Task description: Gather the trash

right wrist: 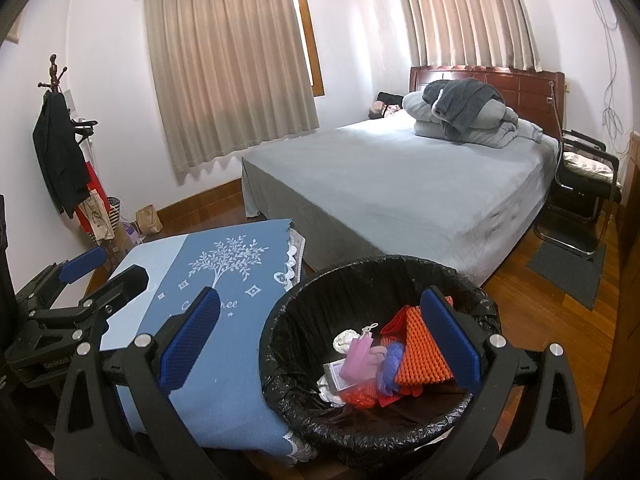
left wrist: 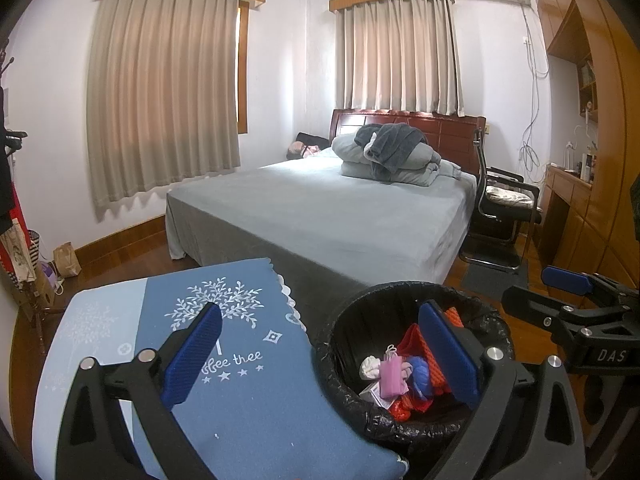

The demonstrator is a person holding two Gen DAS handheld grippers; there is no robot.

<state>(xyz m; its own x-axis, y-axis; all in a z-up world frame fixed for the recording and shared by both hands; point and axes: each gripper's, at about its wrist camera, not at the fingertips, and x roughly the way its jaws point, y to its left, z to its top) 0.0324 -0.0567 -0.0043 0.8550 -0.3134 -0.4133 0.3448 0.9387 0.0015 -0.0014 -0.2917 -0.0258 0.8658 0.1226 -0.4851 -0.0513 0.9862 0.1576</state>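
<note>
Left tongs (left wrist: 320, 360): spread wide, nothing between the blue pads. One pad hangs over the blue cloth, the other over the bin mouth.
Right tongs (right wrist: 328, 344): likewise spread and empty, in the same straddle, one pad over the cloth and one over the bin.

Trash bin (right wrist: 280, 320): round, lined with a black plastic bag (left wrist: 344, 392) rolled over the rim. It stands just beside the right edge of the surface (left wrist: 240, 420), which is covered by a blue cloth with a white tree print. No loose trash shows on the cloth.

Contents, resting low in the bin: an orange ridged foam sheet (right wrist: 420, 352), a pink mask (left wrist: 390, 374), a white crumpled wad (left wrist: 370, 366), a blue scrap (right wrist: 390, 360), a small printed carton (right wrist: 336, 372), and red mesh-like pieces.

Handling judgement: everything looks light and soft; foam springy, paper crushable, nothing fragile. The bag film is thin, slippery and prone to tearing. Best hold is probably the rolled bag edge at the rim, pinched at opposite sides by each tongs.

Beyond: bed (right wrist: 400, 184), chair (left wrist: 504, 200), curtains.
</note>
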